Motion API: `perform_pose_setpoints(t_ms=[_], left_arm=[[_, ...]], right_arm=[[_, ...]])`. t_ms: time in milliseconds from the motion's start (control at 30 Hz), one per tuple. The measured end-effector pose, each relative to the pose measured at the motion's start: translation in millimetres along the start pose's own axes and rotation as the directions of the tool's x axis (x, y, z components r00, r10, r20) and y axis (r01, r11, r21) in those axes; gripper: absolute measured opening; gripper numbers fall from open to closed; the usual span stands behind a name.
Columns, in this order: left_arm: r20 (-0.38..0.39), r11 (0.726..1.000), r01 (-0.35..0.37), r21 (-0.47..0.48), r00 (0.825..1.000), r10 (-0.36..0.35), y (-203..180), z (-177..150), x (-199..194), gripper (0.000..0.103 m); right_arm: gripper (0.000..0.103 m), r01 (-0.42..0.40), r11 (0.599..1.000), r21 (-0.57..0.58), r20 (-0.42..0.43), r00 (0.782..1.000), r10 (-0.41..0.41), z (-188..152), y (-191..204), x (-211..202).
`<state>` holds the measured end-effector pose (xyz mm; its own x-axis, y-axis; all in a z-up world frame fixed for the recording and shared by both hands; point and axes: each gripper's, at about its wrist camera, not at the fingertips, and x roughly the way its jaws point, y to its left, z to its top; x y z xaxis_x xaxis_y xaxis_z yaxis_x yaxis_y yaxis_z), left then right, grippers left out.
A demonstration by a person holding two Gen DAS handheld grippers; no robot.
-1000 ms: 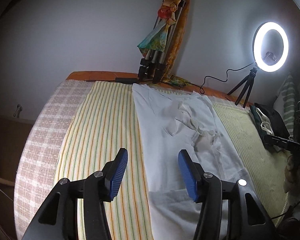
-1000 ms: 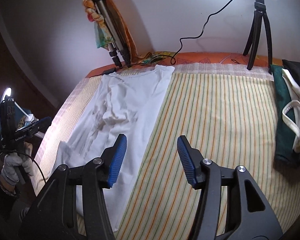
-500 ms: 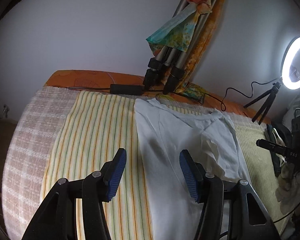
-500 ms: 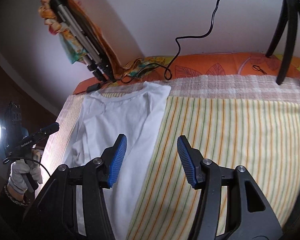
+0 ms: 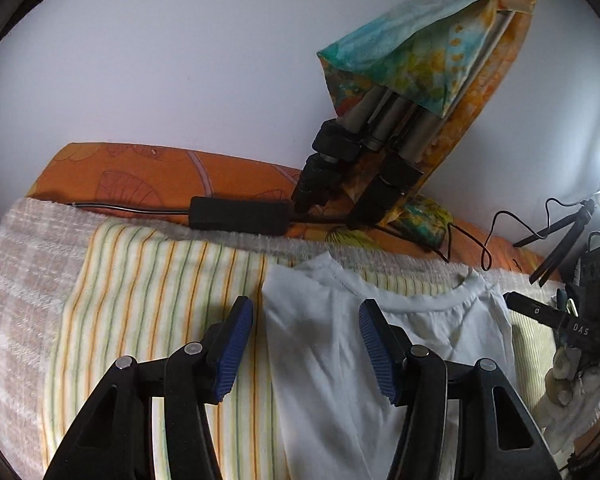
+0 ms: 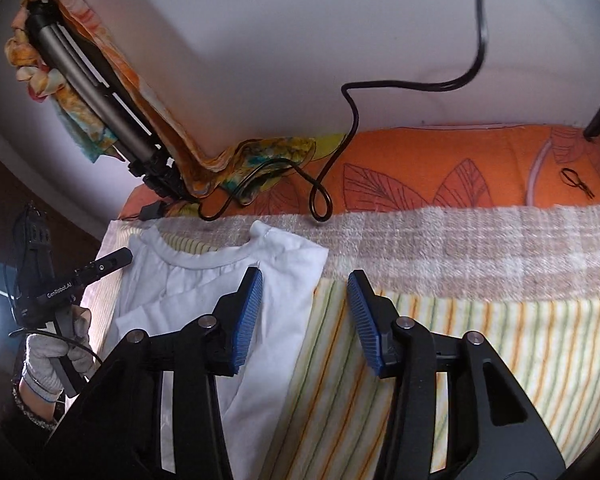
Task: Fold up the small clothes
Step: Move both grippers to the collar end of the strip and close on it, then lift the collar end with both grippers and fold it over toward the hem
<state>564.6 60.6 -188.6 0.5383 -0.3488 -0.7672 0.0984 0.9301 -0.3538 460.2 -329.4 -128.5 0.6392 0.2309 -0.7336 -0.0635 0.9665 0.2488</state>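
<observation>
We hold two grippers over a white shirt on the bed.

Our left gripper (image 5: 306,342) has its jaws apart over the white shirt (image 5: 340,360), which lies flat on the striped cloth (image 5: 159,300) with its collar near the bed's far edge. Our right gripper (image 6: 304,320) has just been closing, still apart, nothing pinched.

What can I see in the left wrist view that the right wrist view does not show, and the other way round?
Only the left wrist view shows the long black adapter box lying by the orange sheet. Only the right wrist view shows a small black hair tie on that sheet and the thick cable hanging down the wall. Both show the white shirt on the striped cloth, the wrapped tripod, and open jaws holding nothing.
</observation>
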Motion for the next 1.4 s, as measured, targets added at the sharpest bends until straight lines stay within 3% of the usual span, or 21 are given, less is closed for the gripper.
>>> perform_pose_setpoints(t_ms=[133, 300, 333, 433, 733, 967, 1067, 1200, 1233, 1267, 1400], left_arm=[[0.009, 1.0, -0.003, -0.003, 1.0, 0.003, 1, 3, 10, 0.051], [0.015, 1.0, -0.019, 0.013, 1.0, 0.018, 2, 1, 15, 0.026], [0.016, 1.0, -0.02, 0.017, 1.0, 0.02, 1, 1, 17, 0.016], [0.024, 1.0, -0.023, 0.016, 0.999, 0.022, 1, -2, 16, 0.007], [0.053, 0.999, -0.001, 0.037, 0.999, -0.001, -6, -1, 0, 0.005], [0.043, 0.998, -0.022, 0.056, 0.999, 0.019, -10, 2, 2, 0.004], [0.024, 0.999, -0.014, 0.049, 1.0, 0.013, -7, 1, 9, 0.005], [0.016, 0.998, -0.025, 0.058, 1.0, 0.024, -7, -2, 17, 0.005], [0.015, 0.998, -0.025, 0.057, 1.0, 0.025, -7, -2, 19, 0.005], [0.016, 0.998, -0.025, 0.054, 1.0, 0.024, -7, -2, 20, 0.005], [0.031, 0.999, -0.015, 0.046, 0.999, 0.013, -10, -2, 12, 0.004]], right_arm=[[0.045, -0.003, 1.0, -0.016, 0.001, 1.0, 0.003, 7, 7, 9], [0.014, 0.011, 0.999, -0.033, -0.007, 1.0, -0.011, 10, 11, 18], [0.012, 0.013, 0.999, -0.033, -0.007, 1.0, -0.013, 10, 11, 18], [0.009, 0.021, 0.999, -0.038, 0.009, 1.0, -0.021, 11, 11, 13], [0.006, -0.005, 0.997, -0.074, 0.056, 0.998, 0.009, 15, 22, -6], [0.007, 0.003, 0.999, -0.041, 0.023, 1.0, -0.002, 15, 15, 6], [0.029, -0.024, 0.999, 0.031, -0.015, 1.0, 0.025, 15, 1, 18], [0.03, -0.053, 0.998, 0.036, 0.005, 0.999, 0.052, 15, -5, 21], [0.028, -0.056, 0.998, 0.028, 0.003, 0.998, 0.056, 15, -3, 22], [0.01, -0.05, 0.999, 0.012, 0.002, 0.999, 0.05, 15, 0, 23], [0.006, -0.004, 0.998, -0.067, 0.02, 1.0, 0.005, 15, 16, 14]])
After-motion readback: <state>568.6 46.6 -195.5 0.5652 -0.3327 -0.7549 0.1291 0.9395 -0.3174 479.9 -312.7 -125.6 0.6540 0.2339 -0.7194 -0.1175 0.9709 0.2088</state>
